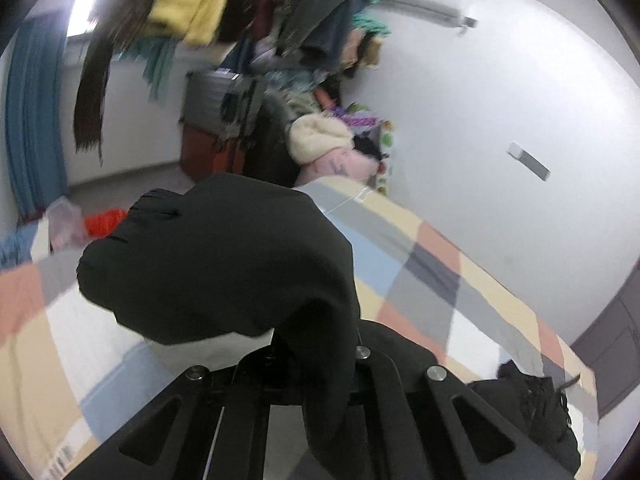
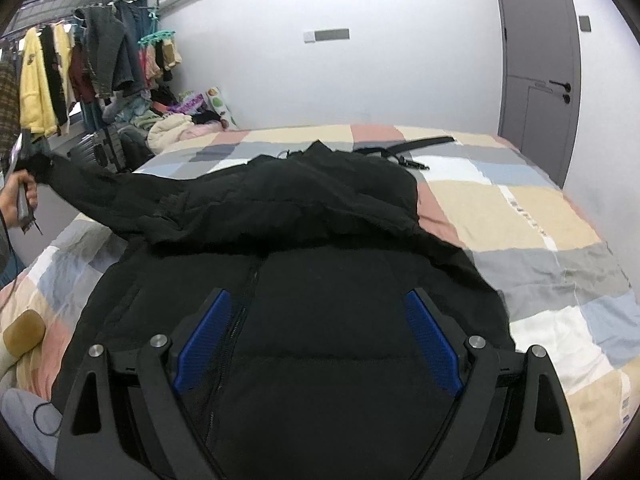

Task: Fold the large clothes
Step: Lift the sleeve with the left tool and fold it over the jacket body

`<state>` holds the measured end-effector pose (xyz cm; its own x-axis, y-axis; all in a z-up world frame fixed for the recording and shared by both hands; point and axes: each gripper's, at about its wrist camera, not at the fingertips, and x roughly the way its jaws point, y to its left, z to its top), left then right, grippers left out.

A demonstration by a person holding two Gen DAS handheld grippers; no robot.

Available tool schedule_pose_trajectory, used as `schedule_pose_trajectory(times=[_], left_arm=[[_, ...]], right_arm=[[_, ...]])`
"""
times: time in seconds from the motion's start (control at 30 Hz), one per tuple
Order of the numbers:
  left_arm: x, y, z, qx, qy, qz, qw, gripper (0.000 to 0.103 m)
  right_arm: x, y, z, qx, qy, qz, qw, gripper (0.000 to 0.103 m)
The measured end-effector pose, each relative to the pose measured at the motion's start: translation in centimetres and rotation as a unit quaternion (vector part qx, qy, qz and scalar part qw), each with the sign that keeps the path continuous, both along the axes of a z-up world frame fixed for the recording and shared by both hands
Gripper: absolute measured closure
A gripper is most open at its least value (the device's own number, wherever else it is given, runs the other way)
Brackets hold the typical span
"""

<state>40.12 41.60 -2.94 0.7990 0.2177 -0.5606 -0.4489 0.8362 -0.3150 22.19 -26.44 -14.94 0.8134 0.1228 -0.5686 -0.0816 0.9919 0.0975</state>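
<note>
A large black padded jacket [image 2: 320, 208] lies front up on the patchwork bed cover [image 2: 540, 220], its zip [image 2: 244, 308] running toward me. My right gripper [image 2: 318, 294] hovers open over the jacket's lower body, and nothing sits between its blue pads [image 2: 204, 340]. At the far left a hand [image 2: 14, 200] holds my left gripper, which lifts the jacket's sleeve [image 2: 100, 196] off the bed. In the left wrist view the black sleeve [image 1: 224, 256] drapes over my left gripper [image 1: 316, 344], which is shut on it. The cloth hides the fingertips.
A black belt [image 2: 416, 145] lies on the bed beyond the jacket's hood. A rack of hanging clothes [image 2: 80, 60], a suitcase [image 2: 108, 148] and a heap of laundry [image 2: 172, 124] stand at the back left. A grey door [image 2: 536, 72] is at the right. A tan cushion [image 2: 24, 330] lies at the bed's left edge.
</note>
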Motion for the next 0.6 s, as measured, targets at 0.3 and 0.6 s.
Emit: schedule_pose_trajectory(times=[0.3,0.6], left_arm=[[-2.5,-11.9,9.4,0.079,-0.041,-0.073,0.9933,0.098],[-4.4,-21.9,13.6,0.097,-0.066,-0.111,0.9869,0.098]], right_arm=[[-1.0,-1.3,0.7,0.019,-0.025,0.012,0.999,0.000],[-2.4,-3.3,1.2,0.035,-0.047,0.001,0.998,0.000]])
